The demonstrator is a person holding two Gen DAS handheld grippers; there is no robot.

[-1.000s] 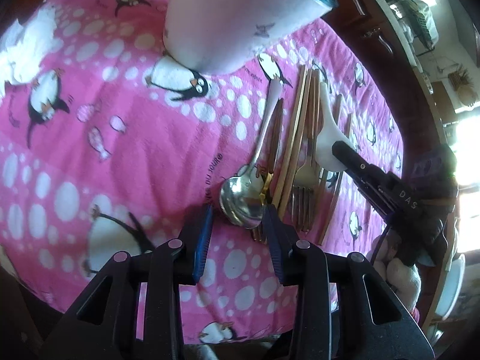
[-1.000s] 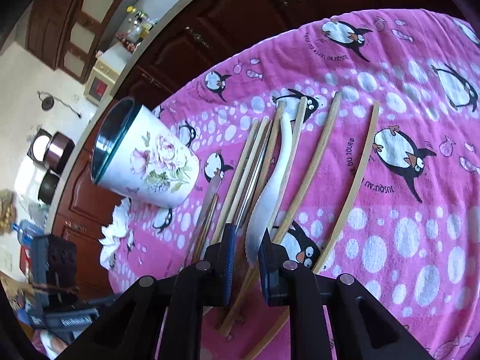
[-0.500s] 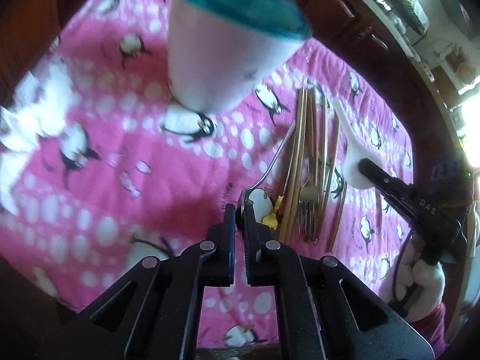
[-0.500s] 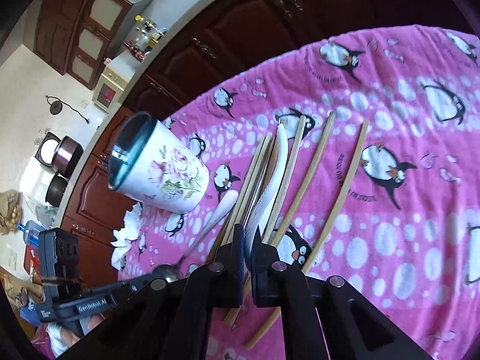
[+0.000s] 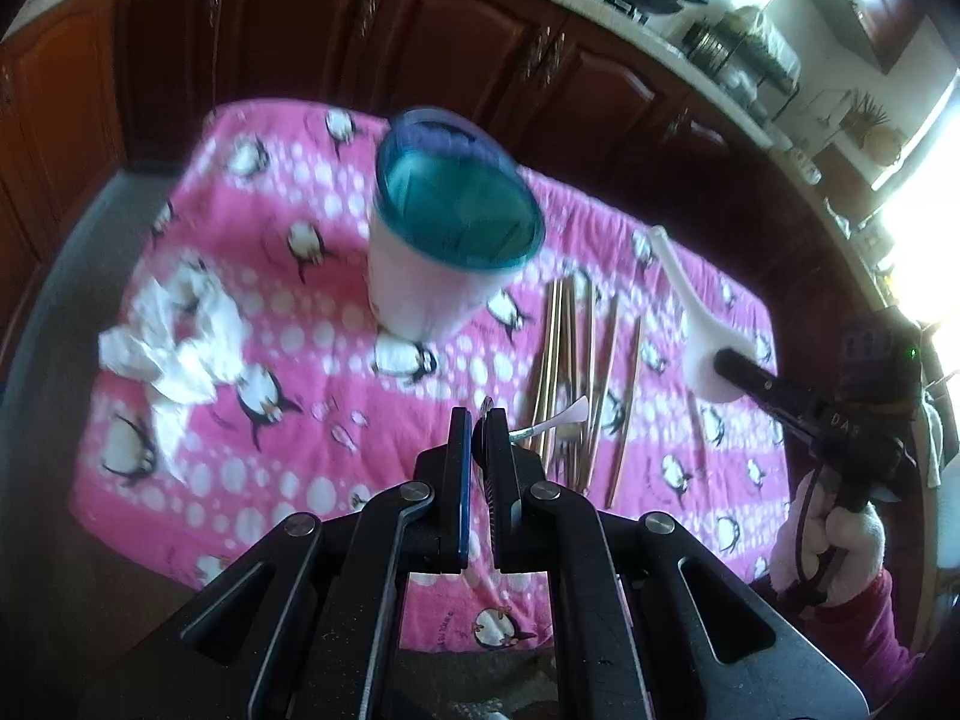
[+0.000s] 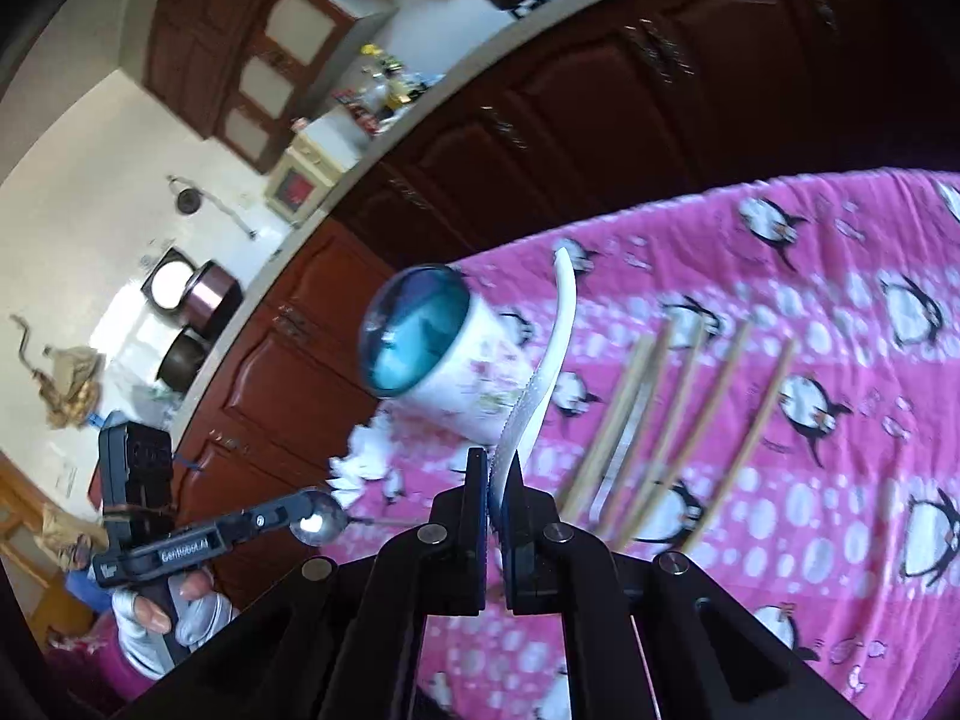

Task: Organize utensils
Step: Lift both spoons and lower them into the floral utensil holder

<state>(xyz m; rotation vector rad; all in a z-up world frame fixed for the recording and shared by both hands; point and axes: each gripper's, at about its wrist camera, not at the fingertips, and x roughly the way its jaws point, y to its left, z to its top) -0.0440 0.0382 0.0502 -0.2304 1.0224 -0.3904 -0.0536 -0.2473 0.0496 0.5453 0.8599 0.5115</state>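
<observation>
Left gripper (image 5: 478,420): jaws clamped on the bowl of a metal spoon (image 5: 543,425), which is held clear of the table; its pale-ended handle projects to the right over the utensil row. In the right wrist view the same spoon (image 6: 319,521) shows at the tip of the left gripper (image 6: 282,517), bowl shining.

Right gripper (image 6: 495,468): jaws clamped on the bowl end of a white plastic spoon (image 6: 549,372), handle rising up and away above the cloth. The left wrist view shows this white spoon (image 5: 690,324) held at the tip of the right gripper (image 5: 729,363), raised off the table.

Holder: a white floral cup with teal interior (image 5: 447,258) stands upright on the table, left of the utensil row; it also appears in the right wrist view (image 6: 438,348), blurred.

Remaining utensils: wooden chopsticks and gold-toned cutlery (image 5: 585,384) lie side by side on the pink penguin-print tablecloth (image 5: 288,438); individual pieces are hard to separate. In the right wrist view the chopsticks (image 6: 708,414) lie roughly parallel.

Other: a crumpled white tissue (image 5: 180,342) lies on the cloth, left of the cup.
</observation>
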